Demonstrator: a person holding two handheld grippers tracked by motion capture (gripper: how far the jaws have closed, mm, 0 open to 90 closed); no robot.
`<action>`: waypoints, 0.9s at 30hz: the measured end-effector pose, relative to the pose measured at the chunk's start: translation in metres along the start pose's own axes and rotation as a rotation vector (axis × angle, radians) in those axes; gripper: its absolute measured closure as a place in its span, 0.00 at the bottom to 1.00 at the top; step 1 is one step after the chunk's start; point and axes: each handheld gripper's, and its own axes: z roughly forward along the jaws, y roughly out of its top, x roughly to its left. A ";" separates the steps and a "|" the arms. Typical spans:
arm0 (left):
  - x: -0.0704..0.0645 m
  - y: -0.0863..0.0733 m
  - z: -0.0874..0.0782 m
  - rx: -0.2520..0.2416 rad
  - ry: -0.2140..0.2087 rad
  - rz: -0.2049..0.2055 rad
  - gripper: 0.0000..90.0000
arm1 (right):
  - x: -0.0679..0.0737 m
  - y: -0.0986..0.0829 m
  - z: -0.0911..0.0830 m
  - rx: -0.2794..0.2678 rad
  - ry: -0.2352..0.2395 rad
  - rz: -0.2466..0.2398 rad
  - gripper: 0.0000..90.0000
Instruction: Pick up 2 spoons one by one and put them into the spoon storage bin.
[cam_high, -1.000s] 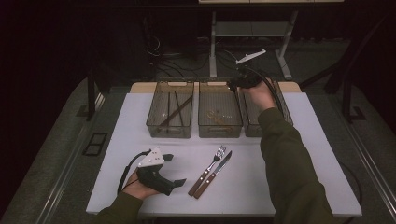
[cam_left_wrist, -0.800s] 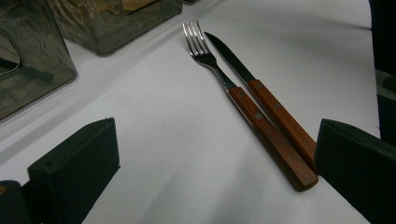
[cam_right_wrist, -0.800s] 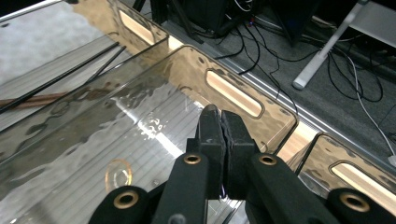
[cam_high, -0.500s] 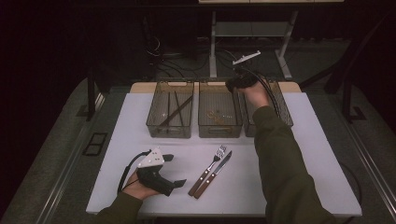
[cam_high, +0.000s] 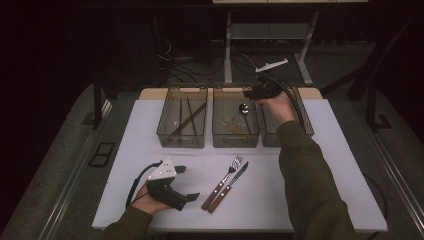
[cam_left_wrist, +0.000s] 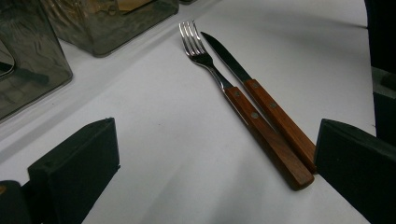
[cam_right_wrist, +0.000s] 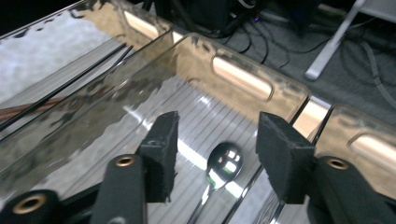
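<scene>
Raised slightly since a second ago, the right gripper (cam_right_wrist: 215, 154) is held over the middle bin (cam_high: 235, 136), jaws wide apart. Below, a polished spoon (cam_right_wrist: 224, 162) is seen lying on ribbed clear plastic. Left gripper (cam_high: 186, 182) is rested wide open.

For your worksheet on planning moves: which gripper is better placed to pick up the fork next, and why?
Left. The left gripper rests open on the table beside the fork, whose wooden handle lies between its jaws in its own view. The right gripper is far off, open above the spoon in the middle bin.
</scene>
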 end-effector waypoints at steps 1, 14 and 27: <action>0.000 0.000 0.000 0.000 0.001 0.000 0.00 | 0.000 -0.003 -0.002 0.003 0.007 0.007 0.53; 0.001 -0.001 0.001 0.008 0.011 -0.006 0.00 | 0.012 -0.038 -0.038 -0.009 0.058 -0.019 0.36; 0.001 -0.001 0.002 0.017 0.015 -0.012 0.00 | 0.035 -0.065 -0.070 -0.056 0.101 -0.039 0.24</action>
